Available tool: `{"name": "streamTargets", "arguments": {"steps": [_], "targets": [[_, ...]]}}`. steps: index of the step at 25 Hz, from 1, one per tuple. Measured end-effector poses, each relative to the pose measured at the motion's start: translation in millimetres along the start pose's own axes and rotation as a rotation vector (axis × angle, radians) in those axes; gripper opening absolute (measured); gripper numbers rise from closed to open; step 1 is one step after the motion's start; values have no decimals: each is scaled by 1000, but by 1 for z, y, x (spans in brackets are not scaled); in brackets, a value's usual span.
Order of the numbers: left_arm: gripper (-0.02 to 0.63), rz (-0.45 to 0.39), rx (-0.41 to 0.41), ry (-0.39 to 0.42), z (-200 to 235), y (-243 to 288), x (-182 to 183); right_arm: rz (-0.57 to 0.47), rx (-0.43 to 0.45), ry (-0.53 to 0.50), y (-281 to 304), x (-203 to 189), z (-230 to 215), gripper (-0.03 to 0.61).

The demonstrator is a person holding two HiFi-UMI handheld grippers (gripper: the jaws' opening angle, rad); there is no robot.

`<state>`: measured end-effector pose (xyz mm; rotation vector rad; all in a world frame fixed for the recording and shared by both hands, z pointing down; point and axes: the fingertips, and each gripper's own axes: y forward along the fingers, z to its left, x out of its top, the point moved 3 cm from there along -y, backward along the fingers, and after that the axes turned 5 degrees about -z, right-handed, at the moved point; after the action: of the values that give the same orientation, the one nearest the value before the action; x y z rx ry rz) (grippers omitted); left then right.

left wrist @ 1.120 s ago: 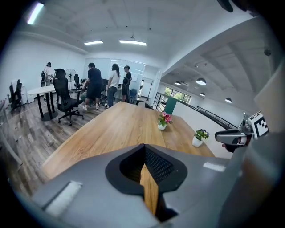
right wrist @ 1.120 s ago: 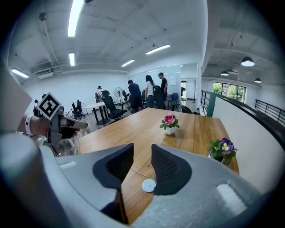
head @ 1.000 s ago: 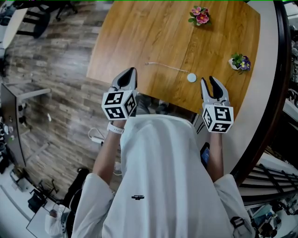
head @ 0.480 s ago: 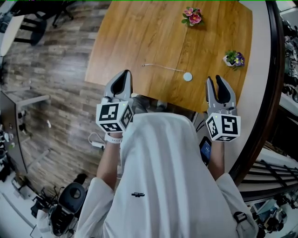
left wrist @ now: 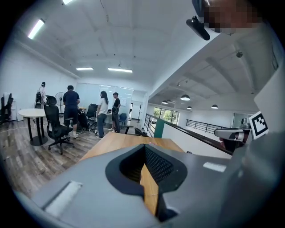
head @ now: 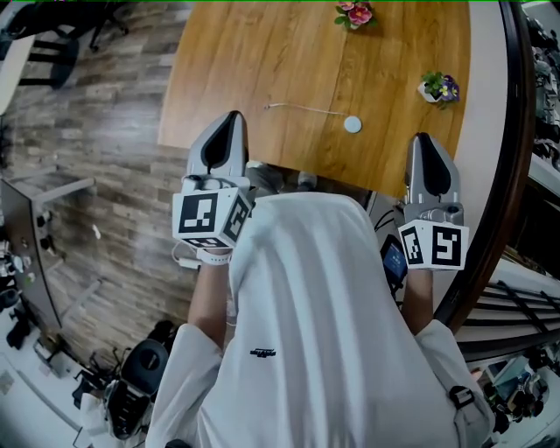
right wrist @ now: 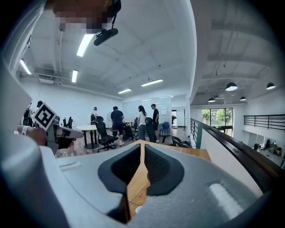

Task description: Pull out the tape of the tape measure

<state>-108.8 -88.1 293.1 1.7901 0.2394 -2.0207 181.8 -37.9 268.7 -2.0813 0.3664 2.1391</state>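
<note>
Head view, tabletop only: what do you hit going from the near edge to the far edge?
tape measure, its tape lying out to the picture's left → potted plant → pink flowers

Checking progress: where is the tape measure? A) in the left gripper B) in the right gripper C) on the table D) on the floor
C: the tape measure lies on the table, clear of the shut left gripper and the right gripper, whose jaws have just been closing on nothing.
</note>
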Motion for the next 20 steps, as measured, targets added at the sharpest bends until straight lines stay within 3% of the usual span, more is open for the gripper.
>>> {"name": "streamTargets", "arguments": {"steps": [7,20], "targets": [[17,-34,-37,12,-10,-5,17,-13,12,2,3,4,7,14],[17,-22,-63,9,-25,1,22,-16,31,-5,11,10,10,2]]}}
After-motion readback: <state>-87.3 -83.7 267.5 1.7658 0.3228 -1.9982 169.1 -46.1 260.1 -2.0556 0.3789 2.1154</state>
